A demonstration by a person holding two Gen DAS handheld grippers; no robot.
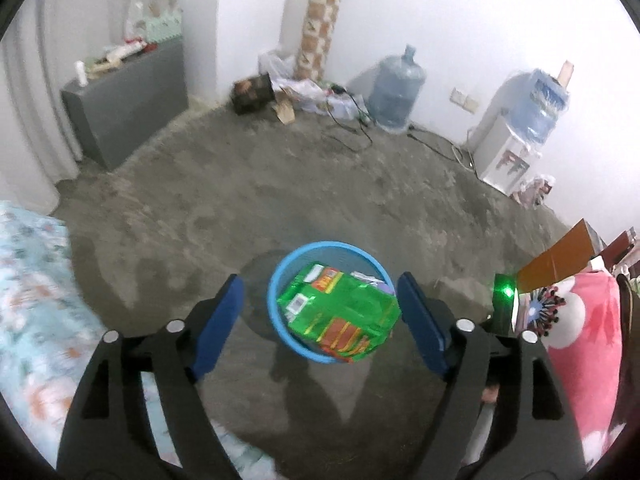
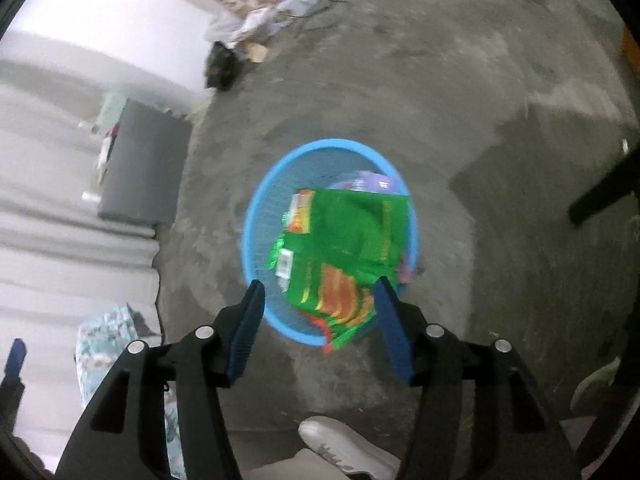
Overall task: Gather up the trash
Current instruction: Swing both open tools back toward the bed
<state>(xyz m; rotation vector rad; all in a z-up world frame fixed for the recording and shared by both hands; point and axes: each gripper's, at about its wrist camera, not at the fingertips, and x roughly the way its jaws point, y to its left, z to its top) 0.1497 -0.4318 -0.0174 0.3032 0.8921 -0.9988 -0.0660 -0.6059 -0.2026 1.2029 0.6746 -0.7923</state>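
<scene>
A round blue mesh waste basket [image 1: 280, 280] stands on the concrete floor; it also shows in the right wrist view [image 2: 276, 184]. A large green snack bag [image 1: 340, 316] lies across the basket's opening and hangs over its near rim, also in the right wrist view [image 2: 348, 248]. Purple and white wrappers [image 2: 372, 182] lie under it. My left gripper [image 1: 320, 320] is open and empty above the basket. My right gripper [image 2: 320, 320] is open and empty, its fingers either side of the bag's near end, apart from it.
A grey cabinet [image 1: 124, 100] stands at the left wall. A water jug [image 1: 394, 90], a water dispenser [image 1: 516, 132], cables and clutter line the far wall. Floral bedding [image 1: 32, 300] lies at left, a pink blanket [image 1: 580, 340] at right. A white shoe [image 2: 344, 448] is below.
</scene>
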